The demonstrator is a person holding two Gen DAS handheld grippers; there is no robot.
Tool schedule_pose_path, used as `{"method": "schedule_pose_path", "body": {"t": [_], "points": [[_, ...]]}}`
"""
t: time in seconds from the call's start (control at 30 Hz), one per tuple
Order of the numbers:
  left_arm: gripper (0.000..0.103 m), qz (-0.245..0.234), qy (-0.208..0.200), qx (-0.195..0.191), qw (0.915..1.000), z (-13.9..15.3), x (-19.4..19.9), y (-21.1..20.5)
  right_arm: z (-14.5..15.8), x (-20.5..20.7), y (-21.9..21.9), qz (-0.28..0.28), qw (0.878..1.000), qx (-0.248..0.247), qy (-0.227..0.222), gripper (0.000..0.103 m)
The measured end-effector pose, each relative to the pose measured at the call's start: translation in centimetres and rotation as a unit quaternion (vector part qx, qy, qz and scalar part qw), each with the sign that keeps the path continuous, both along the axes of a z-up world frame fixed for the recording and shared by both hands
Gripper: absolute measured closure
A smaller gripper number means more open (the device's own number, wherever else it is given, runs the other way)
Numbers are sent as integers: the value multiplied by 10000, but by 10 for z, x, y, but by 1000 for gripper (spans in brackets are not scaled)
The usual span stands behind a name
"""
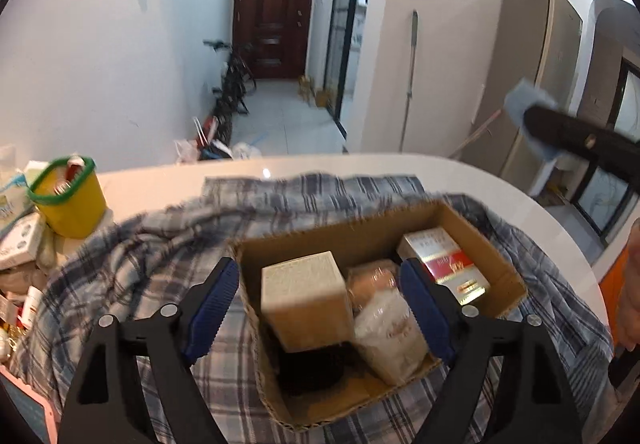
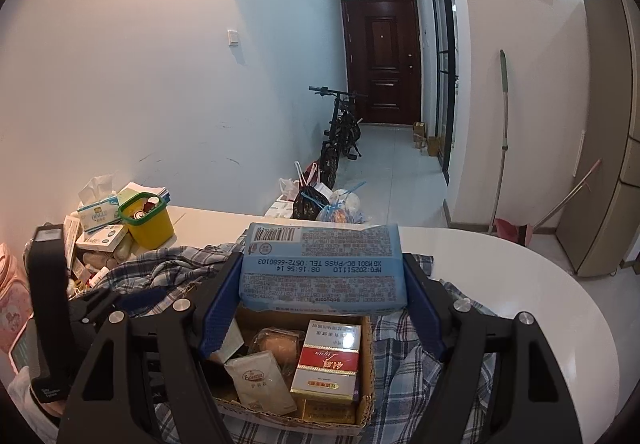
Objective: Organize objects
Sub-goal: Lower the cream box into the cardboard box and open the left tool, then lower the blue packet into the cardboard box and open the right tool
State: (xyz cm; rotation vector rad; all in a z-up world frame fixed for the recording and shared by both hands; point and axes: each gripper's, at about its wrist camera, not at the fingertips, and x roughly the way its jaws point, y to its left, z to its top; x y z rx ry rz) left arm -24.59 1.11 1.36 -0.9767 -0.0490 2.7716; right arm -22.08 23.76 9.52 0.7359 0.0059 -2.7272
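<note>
Currently we have the blue wipes pack [image 2: 323,268] clamped between the pads of the right gripper [image 2: 320,298], held level directly above the cardboard box [image 2: 366,404]. Pack looks like a soft film pouch: light, squashy, a bit slick, so we judge the grip across its short sides as right, and squeezing harder would only buckle it. Inside the box: a red-and-white carton [image 2: 330,360] on the right, a pale sachet [image 2: 260,382] in front, a wrapped bun [image 2: 276,344] behind it, and a beige box [image 1: 304,296] on the left. Free room in the box is tight, so the pack likely goes on top, laid flat. Left gripper [image 1: 316,310] hangs over the box with jaws spread wide, holding nothing. The box sits on a plaid cloth [image 1: 152,256] spread over the white table [image 2: 520,284]. Left of the box, past the cloth edge, stands a yellow bin [image 2: 148,222] with a green rim, with a tissue box [image 2: 96,218] and other small cartons piled beside it.
</note>
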Motion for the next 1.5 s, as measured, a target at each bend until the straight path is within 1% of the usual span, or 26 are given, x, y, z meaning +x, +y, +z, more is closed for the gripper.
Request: {"method": "schedule_pose_path", "body": {"t": [0.1,0.17,0.23,0.27,0.3,0.4,0.47,0.53,0.63,0.7,0.77,0.8,0.83,0.9,1.07,1.17,1.27,1.33,1.37,1.4,1.47,1.5], "points": [[16,241,266,35,9994,8,5,-8,-4,-3,2,23,9999,-100,-88,29],[15,435,500,146,9977,14,9,-14,-5,-4,2,45,9998,-135,-119,29],[13,660,679,159,9954,19,13,-19,-6,-3,0,58,9998,-124,-114,29],[8,726,690,122,9949,20,14,-19,-7,-3,-1,64,9999,-108,-115,29],[0,773,669,59,9947,23,14,-20,-7,-3,-1,69,9999,-102,-121,29],[0,833,613,-130,9945,29,16,-19,-10,-4,-5,98,9998,-66,-172,29],[0,970,664,-298,9926,34,16,-20,-14,-4,-9,118,9997,-24,-225,29],[0,1110,771,-313,9903,37,18,-26,-19,-4,-14,162,9995,28,-286,29],[0,1021,929,-2,9904,44,23,-36,-28,-4,-24,252,9988,109,-400,29],[0,892,971,93,9912,46,26,-38,-35,-4,-31,346,9980,151,-501,29],[0,787,1067,-10,9912,49,31,-35,-42,-4,-39,436,9971,190,-586,29],[0,845,1094,-170,9903,49,33,-31,-45,-3,-42,466,9968,221,-617,29],[0,935,1078,-327,9892,49,34,-26,-49,-3,-45,485,9964,254,-643,29],[0,1036,1067,-381,9881,48,34,-25,-56,-4,-50,500,9958,301,-703,29],[0,1294,869,-182,9876,41,24,-41,-75,-5,-63,539,9934,429,-918,29],[0,1418,720,-30,9873,35,19,-51,-83,-2,-74,727,9910,482,-1013,29],[0,1318,616,158,9892,33,16,-54,-85,3,-79,897,9897,388,-1046,29],[0,1147,541,427,9910,33,16,-57,-88,1,-78,932,9888,234,-1142,29],[0,1141,556,484,9907,33,17,-58,-90,1,-78,935,9885,187,-1173,29],[0,1157,588,484,9904,34,18,-57,-90,0,-78,925,9887,150,-1169,29],[0,1208,669,359,9898,36,20,-54,-90,2,-78,893,9903,146,-1058,27],[0,1226,692,308,9896,36,20,-53,-89,2,-77,868,9908,160,-1022,23]]}}
